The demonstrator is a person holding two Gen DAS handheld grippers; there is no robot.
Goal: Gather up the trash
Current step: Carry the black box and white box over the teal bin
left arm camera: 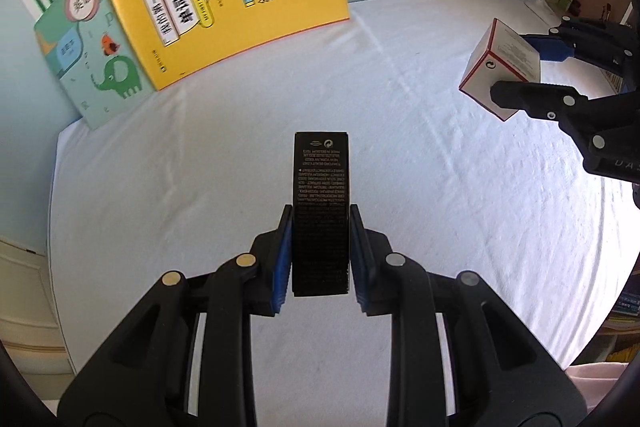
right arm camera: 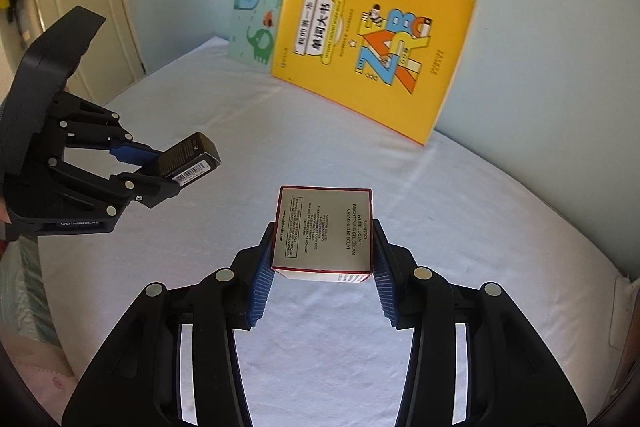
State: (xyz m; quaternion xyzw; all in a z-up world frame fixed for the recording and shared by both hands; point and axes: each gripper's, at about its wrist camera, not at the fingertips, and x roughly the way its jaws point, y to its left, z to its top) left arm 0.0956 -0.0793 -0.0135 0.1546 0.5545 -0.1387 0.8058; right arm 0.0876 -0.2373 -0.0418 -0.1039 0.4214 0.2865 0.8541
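Left gripper [left arm camera: 320, 247] angled steeply downward, fingers [left arm camera: 282, 259] clamped tight; right gripper [right arm camera: 323, 263] tilted down, fingers clamped wider.

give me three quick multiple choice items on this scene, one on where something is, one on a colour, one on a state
1. Where does the yellow book stand?
A. flat in the middle of the bed
B. propped against the wall at the far edge of the white sheet
C. between the jaws of a gripper

2. What colour is the narrow box in the left gripper?
A. black
B. white with red edges
C. green

3. What is the state of the right gripper?
A. open with nothing in it
B. open above a box lying on the sheet
C. shut on the white box

Answers:
1. B, it leans upright on the wall, partly covering the green book.
2. A, it is black with small white print.
3. C, the blue pads press both sides of the box, held clear of the sheet.
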